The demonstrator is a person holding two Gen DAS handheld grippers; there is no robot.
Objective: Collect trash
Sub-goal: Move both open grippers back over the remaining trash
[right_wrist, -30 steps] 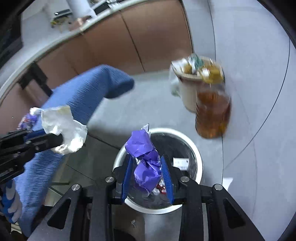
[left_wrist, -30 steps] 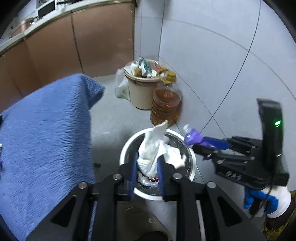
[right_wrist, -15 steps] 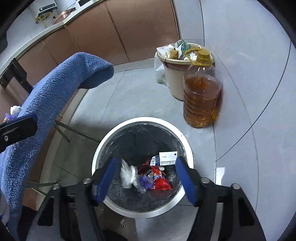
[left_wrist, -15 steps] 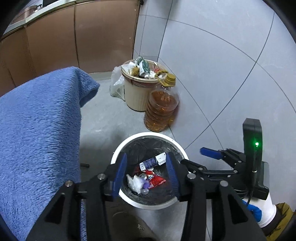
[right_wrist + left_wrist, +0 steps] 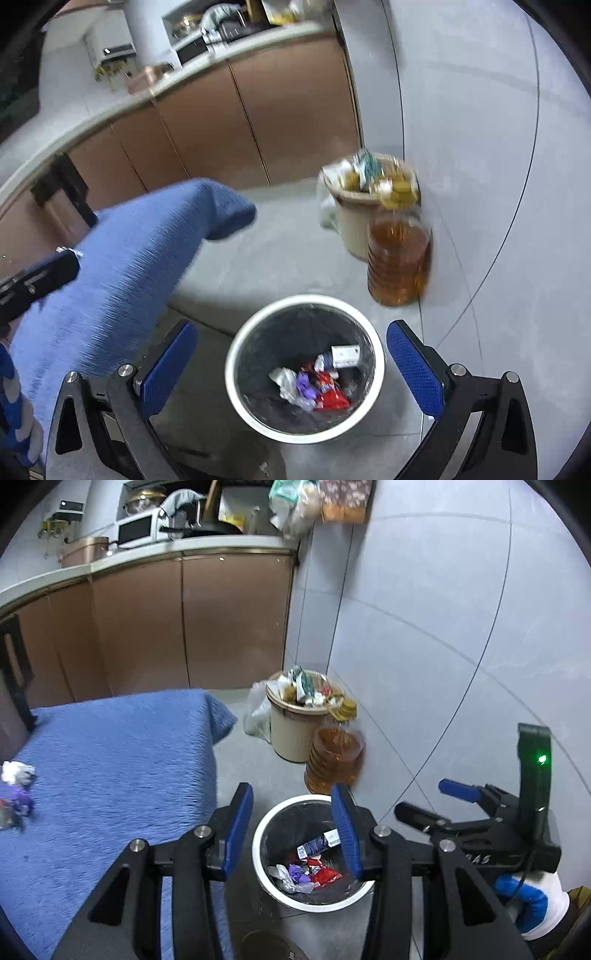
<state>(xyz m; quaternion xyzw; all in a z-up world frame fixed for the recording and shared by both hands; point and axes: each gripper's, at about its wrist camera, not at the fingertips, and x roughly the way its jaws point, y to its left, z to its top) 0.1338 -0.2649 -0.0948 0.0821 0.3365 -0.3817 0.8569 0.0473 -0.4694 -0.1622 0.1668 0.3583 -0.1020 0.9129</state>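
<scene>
Trash point(image 5: 312, 384) — crumpled white tissue, purple wrapper, red packets, a small white-and-blue tube — lying at the bottom of the white-rimmed bin point(image 5: 236, 354) on the grey floor. Left gripper point(image 5: 291, 830) hanging above that bin, blue pads apart, nothing between them. Right gripper point(image 5: 291, 373) also above the bin, jaws just opened to their widest, empty. More scraps point(image 5: 14, 786), white and purple, resting on the blue cloth-covered table point(image 5: 110, 760) near its left edge. Beyond the bin, against the tiled wall, an amber oil bottle point(image 5: 399, 258) just beside an overfilled beige wastebasket point(image 5: 291, 731). Farther back, brown cabinets point(image 5: 166, 620) under a cluttered counter — microwave point(image 5: 136, 531) visible.
</scene>
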